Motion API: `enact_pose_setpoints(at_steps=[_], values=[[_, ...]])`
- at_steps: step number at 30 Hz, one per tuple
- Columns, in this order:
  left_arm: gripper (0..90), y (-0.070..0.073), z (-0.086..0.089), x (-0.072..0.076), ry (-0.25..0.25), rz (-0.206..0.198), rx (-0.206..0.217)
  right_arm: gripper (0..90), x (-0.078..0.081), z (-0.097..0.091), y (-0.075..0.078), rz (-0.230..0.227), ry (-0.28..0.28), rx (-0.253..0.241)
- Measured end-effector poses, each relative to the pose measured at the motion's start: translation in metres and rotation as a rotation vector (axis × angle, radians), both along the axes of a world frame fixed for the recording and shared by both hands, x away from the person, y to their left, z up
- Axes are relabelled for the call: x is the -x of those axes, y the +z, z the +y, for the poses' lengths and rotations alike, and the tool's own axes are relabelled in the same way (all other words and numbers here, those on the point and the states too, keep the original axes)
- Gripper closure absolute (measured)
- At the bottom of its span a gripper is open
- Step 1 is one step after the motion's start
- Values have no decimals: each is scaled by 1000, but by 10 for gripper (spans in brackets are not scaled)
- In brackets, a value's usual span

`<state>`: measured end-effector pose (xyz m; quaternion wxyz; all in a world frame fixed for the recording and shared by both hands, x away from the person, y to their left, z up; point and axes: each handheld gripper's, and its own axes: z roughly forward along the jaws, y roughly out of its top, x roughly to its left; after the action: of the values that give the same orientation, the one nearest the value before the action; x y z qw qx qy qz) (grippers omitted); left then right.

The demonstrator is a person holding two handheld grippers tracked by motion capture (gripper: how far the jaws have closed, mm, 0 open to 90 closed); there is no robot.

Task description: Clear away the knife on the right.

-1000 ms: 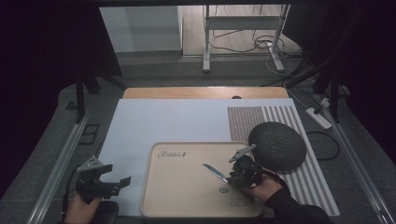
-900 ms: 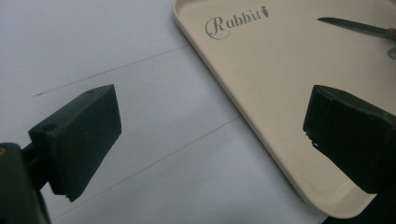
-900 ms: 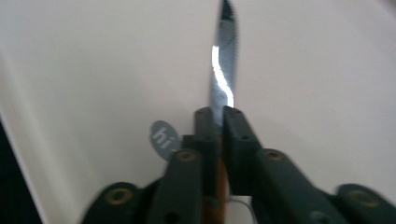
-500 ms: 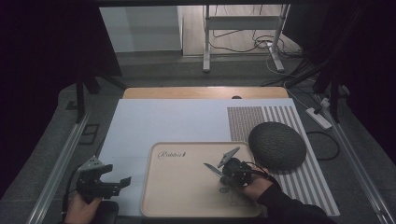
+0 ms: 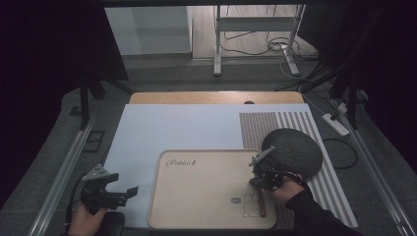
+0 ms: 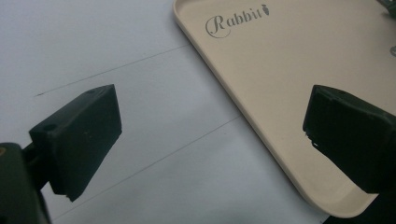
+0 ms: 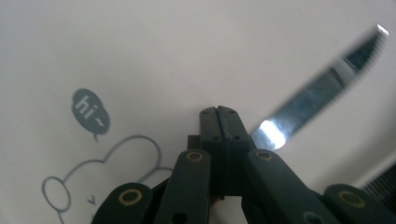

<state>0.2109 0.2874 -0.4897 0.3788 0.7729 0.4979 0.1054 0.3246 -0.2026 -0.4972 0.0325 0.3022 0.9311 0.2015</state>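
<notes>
Currently: serrated knife (image 7: 322, 88) clenched in right gripper (image 7: 219, 114) over beige rabbit tray (image 5: 206, 196), blade free. Left gripper (image 6: 210, 135) released, idle. Risk: thin grip lets blade pivot or slip.

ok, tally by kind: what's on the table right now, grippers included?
Grippers: 2, left gripper with jaws apart, right gripper shut
Trays: 1, beige tray
Knives: 1, serrated knife, its blade beside the shut jaws
Dark round things: 1, dark round mat
Striped mats: 1, striped mat
Total: 6
</notes>
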Motion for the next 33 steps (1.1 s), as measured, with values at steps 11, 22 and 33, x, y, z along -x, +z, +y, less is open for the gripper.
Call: enact_pose_setpoints(at_steps=[11, 22, 33], values=[[46, 0, 0, 0, 0, 1, -2, 895, -7, -19, 2, 15, -59, 1], [46, 0, 0, 0, 2, 1, 2, 744, -4, -17, 11, -47, -40, -52], [46, 0, 0, 0, 2, 2, 3, 483, -6, -20, 18, -141, -56, -93]])
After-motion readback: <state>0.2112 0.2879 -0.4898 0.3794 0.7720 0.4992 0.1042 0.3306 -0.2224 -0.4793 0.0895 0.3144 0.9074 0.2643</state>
